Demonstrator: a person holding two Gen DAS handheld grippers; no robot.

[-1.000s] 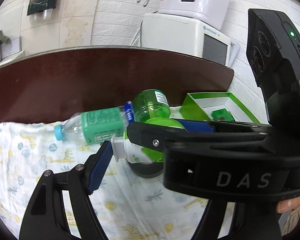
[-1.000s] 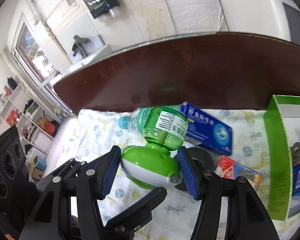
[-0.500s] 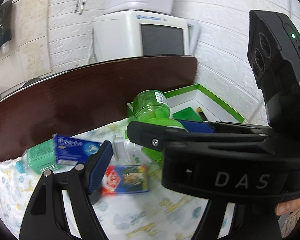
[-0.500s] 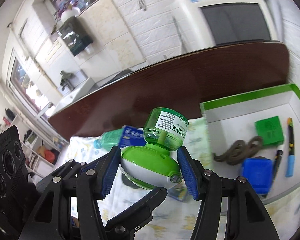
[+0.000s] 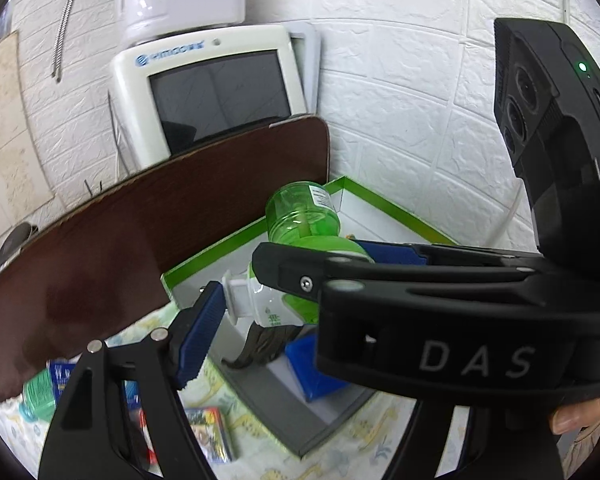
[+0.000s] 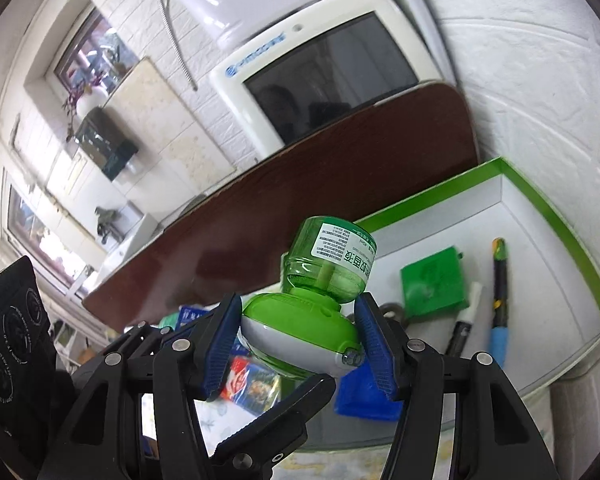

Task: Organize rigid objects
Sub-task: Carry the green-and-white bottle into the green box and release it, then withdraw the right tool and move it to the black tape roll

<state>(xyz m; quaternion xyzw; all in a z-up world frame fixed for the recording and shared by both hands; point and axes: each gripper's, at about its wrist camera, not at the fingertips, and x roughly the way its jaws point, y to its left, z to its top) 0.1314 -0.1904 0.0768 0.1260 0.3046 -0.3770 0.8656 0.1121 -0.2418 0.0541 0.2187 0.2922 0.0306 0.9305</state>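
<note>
My right gripper (image 6: 298, 346) is shut on a green and white mosquito repellent device (image 6: 304, 336) with a green liquid bottle (image 6: 332, 264) on top, held above the near left corner of a green-rimmed white box (image 6: 548, 208). The device also shows in the left wrist view (image 5: 296, 280). In that view the left gripper's blue pad (image 5: 198, 336) touches the device's white plug; the right finger is hidden behind the right gripper body. The box (image 5: 380, 200) holds a green square item (image 6: 434, 286), two pens (image 6: 498, 292), a blue block (image 6: 364, 396) and a dark cord (image 5: 260, 344).
A dark brown board (image 6: 300, 208) runs behind the box, with a white monitor (image 6: 320, 76) and brick wall beyond. On the patterned cloth (image 5: 340, 452) left of the box lie a card pack (image 5: 210, 428), a blue carton (image 5: 60, 376) and a green-labelled bottle (image 5: 38, 396).
Both grippers have swung right with the device, from over the cloth to over the box's near corner. The bottle, carton and card pack have slid to the left of view.
</note>
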